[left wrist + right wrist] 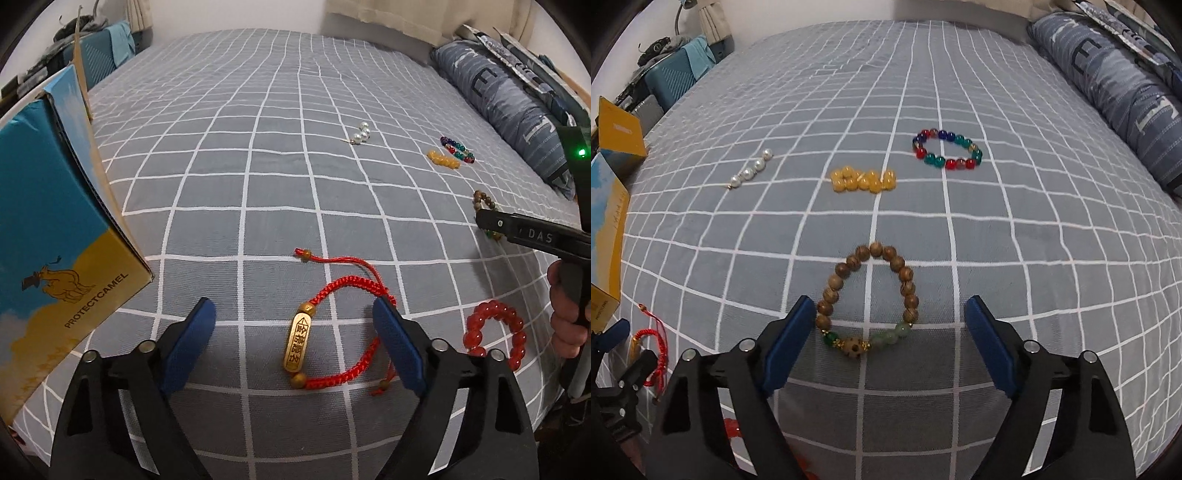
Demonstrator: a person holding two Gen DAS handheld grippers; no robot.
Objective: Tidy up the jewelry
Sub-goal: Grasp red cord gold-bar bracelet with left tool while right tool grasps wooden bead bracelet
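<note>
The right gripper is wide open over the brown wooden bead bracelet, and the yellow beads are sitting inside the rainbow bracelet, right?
Not quite. The right gripper is open over the wooden bead bracelet, but the yellow beads lie beside the rainbow bracelet, apart from it, not inside. The right wrist view shows this.
</note>
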